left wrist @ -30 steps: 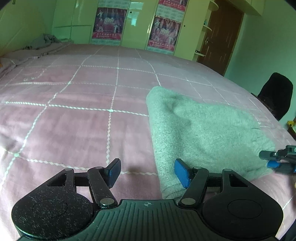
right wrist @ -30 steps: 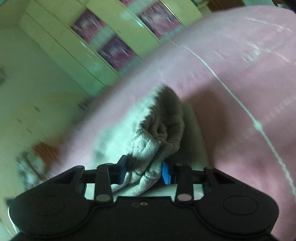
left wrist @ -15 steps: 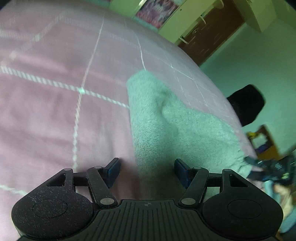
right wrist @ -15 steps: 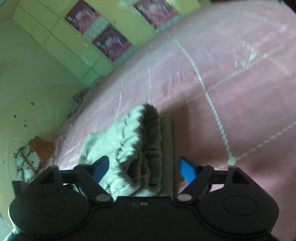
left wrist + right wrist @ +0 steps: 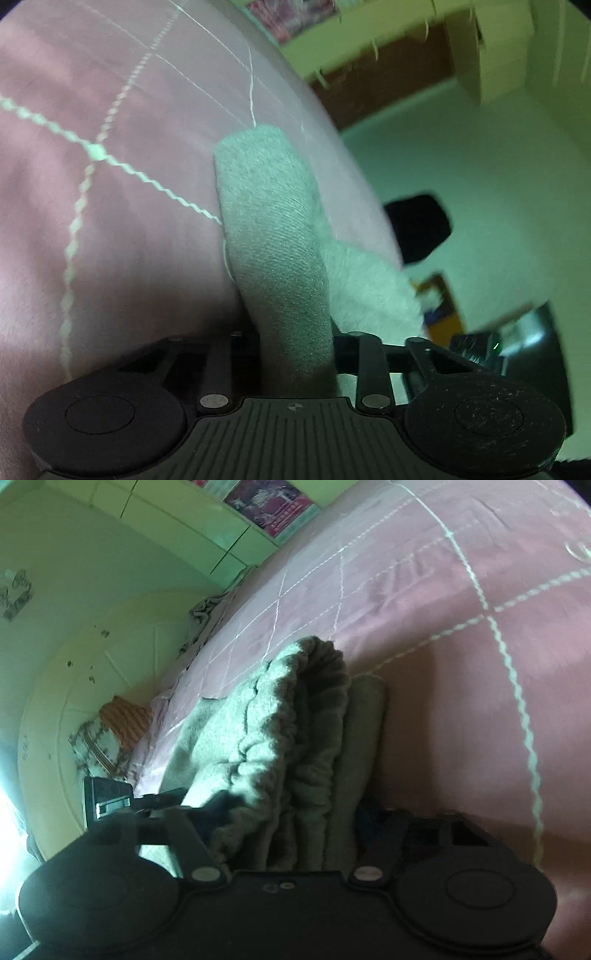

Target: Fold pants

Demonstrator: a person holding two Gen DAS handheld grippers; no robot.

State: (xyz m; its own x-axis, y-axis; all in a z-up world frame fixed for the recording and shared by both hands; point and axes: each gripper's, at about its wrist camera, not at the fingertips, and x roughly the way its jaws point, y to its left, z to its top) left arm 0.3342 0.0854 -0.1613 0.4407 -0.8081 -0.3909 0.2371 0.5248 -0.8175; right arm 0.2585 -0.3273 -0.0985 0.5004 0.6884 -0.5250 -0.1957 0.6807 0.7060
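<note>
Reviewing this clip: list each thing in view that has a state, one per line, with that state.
Grey fleecy pants: folded into a thick bundle on the bed, both ends gripped.
Pink quilted bedspread: spread flat under the pants.
Left gripper: jaws closing, folded edge pinched between them.
Right gripper: jaws closing around the gathered waistband end.
Brown door: blurred, cannot tell.

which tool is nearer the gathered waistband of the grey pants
Right. The right tool is closing around the gathered waistband, which sits between its jaws. The left tool is closing on a smooth folded edge of the grey pants.
</note>
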